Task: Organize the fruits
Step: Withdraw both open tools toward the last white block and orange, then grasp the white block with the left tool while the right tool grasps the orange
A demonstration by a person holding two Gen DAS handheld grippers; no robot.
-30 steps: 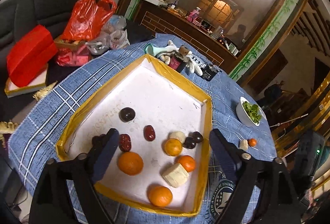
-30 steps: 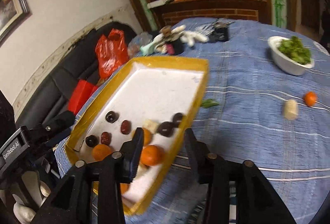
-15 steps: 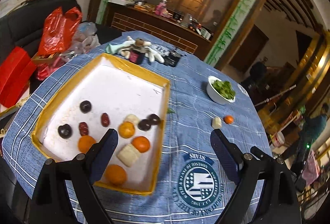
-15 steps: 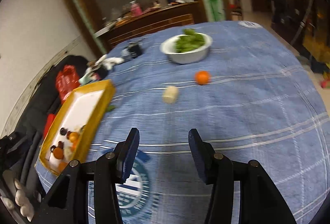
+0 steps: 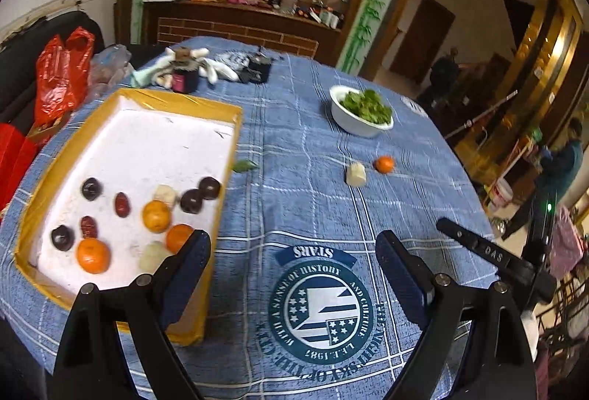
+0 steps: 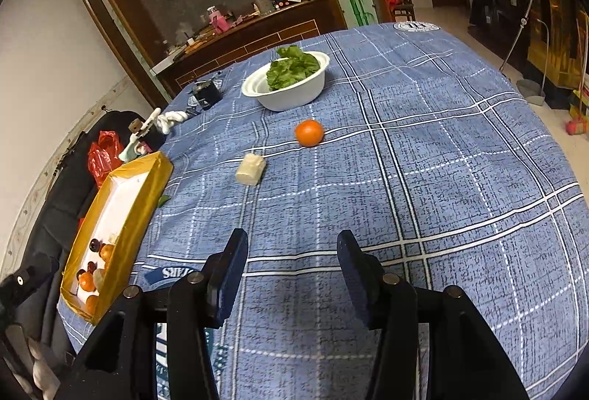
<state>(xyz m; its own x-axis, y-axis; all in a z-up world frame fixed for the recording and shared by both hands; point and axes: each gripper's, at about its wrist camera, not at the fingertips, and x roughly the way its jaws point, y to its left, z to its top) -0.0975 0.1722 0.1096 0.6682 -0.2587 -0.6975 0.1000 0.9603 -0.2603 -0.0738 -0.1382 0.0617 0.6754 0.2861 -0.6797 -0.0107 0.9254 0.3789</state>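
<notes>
A: Where the blue checked tablecloth (image 6: pixel 423 149) lies bare, well out from the box, one orange (image 6: pixel 309 132) sits loose, with a pale peeled chunk (image 6: pixel 251 169) just beside it, apart. The white bowl (image 6: pixel 294 94) of greens stands near, toward the table's far edge.

B: And the box?

A: The yellow-rimmed box (image 5: pixel 55 157) sits at the table's left edge. Its near end holds three oranges (image 5: pixel 156 215), dark plums (image 5: pixel 191 200), red dates (image 5: pixel 122 204) and pale pieces.

B: Grippers?

A: The right gripper (image 6: pixel 292 262) is spread wide over bare cloth, nothing between its fingers. The left gripper (image 5: pixel 292 258) likewise gapes empty above the round printed emblem (image 5: pixel 319 304), with one finger (image 5: pixel 186 264) overlapping the box's near right corner.
</notes>
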